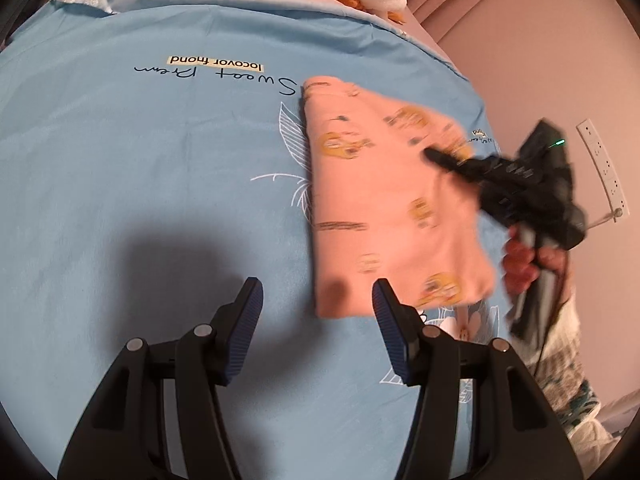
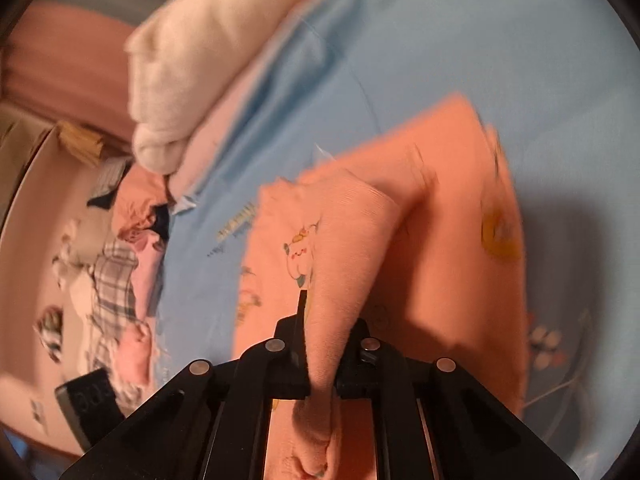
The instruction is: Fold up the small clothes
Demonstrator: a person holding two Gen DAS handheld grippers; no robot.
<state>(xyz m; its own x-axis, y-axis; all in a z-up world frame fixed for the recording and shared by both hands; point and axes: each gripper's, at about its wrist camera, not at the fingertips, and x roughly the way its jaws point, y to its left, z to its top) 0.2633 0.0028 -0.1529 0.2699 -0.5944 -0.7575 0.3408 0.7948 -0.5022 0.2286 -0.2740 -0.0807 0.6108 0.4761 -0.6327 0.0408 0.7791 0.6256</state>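
Hovering with jaws parted and nothing between them: left gripper (image 1: 316, 312), above the blue sheet (image 1: 140, 152) of the bed, just beside the near edge of the pink garment (image 1: 384, 208). Lying folded on that sheet, right of the printed lettering (image 1: 216, 74), with one part lifted. Clamped tight on a bunched fold of the pink cloth: right gripper (image 2: 320, 344), held in a hand (image 1: 524, 260) at the garment's right side.

A bed under a light blue sheet (image 1: 140, 168) printed with script lettering and white leaf outlines. A peach cartoon-print garment (image 1: 380, 208) lies on it toward three o'clock; a white plush blanket (image 2: 176, 76) sits at twelve.
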